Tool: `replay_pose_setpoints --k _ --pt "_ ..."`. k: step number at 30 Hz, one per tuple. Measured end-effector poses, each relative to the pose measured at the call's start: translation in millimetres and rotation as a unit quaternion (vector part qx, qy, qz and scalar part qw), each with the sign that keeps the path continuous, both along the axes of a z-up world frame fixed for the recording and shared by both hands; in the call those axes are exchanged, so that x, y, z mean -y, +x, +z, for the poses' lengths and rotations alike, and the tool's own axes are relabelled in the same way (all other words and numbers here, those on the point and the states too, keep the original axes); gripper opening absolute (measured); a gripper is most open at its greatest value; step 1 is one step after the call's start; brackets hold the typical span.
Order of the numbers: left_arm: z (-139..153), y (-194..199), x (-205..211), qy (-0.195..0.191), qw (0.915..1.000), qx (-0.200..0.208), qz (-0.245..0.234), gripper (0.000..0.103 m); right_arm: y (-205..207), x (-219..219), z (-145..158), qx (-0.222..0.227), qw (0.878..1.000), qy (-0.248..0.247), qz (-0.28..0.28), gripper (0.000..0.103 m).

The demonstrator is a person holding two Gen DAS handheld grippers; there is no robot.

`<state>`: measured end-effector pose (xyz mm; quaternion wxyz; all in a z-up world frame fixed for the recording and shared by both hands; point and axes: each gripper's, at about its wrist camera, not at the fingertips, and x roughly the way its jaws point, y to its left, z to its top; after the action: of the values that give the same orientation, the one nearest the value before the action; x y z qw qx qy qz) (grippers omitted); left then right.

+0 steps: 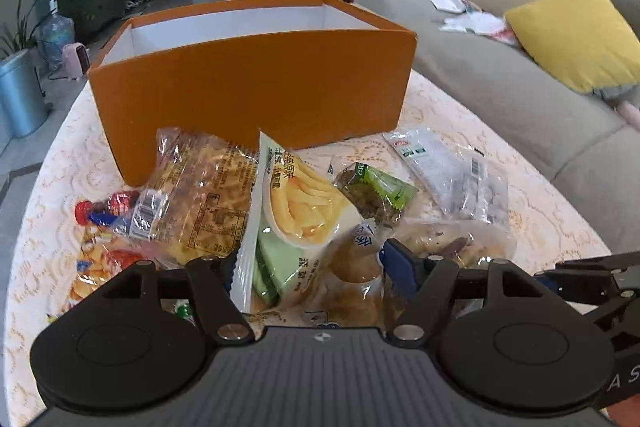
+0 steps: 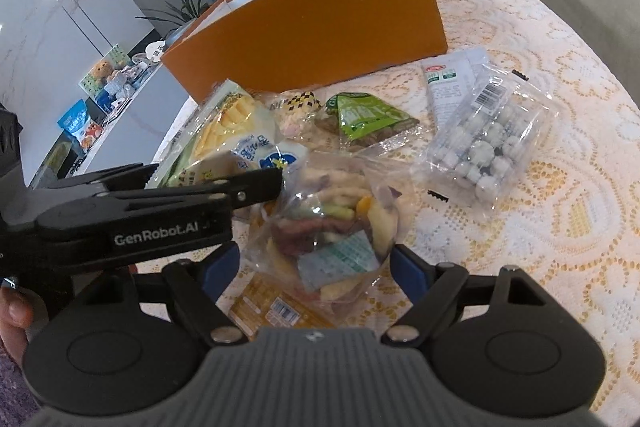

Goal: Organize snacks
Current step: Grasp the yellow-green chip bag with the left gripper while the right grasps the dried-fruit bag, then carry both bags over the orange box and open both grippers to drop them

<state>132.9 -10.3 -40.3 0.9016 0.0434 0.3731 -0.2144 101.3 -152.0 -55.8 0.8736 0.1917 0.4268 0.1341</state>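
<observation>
A: Two grippers over snack pile at table's near edge. Left gripper [image 1: 308, 263]?
B: Jaws wide, straddling fries packet [image 1: 296, 211].
A: Right gripper [image 2: 316, 263]?
B: Jaws wide around clear bag of mixed chips [image 2: 332, 223]; contact unclear.
A: Orange box [image 1: 252, 83]?
B: Behind pile, toward table's far edge.

Both wrist views look closely down over the snack pile [image 1: 304, 211] toward the orange box [image 2: 312, 27].
</observation>
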Motion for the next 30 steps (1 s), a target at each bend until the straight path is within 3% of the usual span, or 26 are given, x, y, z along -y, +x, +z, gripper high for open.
replay_pose_setpoints --k 2,5,10,13,23,25,28,30 --pt "-3.5 3.3 -2.0 0.0 0.9998 -0.019 0.005 0.089 -1.1 -0.8 -0.6 0.003 1.0 -0.001 0.001 0.081" --pt "-4.1 2.3 -2.5 0.021 0.9997 -0.014 -0.002 0.092 -3.6 -2.2 -1.8 0.011 1.0 -0.002 0.0 0.081" --pt "-7.4 -4.2 6.7 0.069 0.9972 0.002 0.027 0.096 -9.1 -9.2 -3.5 0.028 0.999 -0.017 0.005 0.08" --pt "-9.5 -7.7 8.5 0.071 0.9968 0.011 0.036 0.095 -10.7 -10.7 -3.9 0.038 0.999 -0.023 0.007 0.079" --pt "-6.1 -22.9 4.9 0.027 0.9981 0.051 0.022 0.063 -19.4 -19.4 1.0 0.059 0.997 -0.047 0.02 0.071" --pt "-3.8 -24.3 4.4 0.022 0.9982 0.054 0.018 0.058 -20.7 -19.8 3.8 0.064 0.997 -0.049 0.019 0.065" --pt "0.8 -29.1 4.9 0.026 0.9974 0.065 0.014 0.041 -23.9 -19.5 6.6 0.07 0.996 -0.059 0.018 0.055" --pt "4.8 -32.6 5.4 0.028 0.9969 0.072 0.011 0.041 -24.8 -16.7 7.1 0.067 0.996 -0.052 0.016 0.051"
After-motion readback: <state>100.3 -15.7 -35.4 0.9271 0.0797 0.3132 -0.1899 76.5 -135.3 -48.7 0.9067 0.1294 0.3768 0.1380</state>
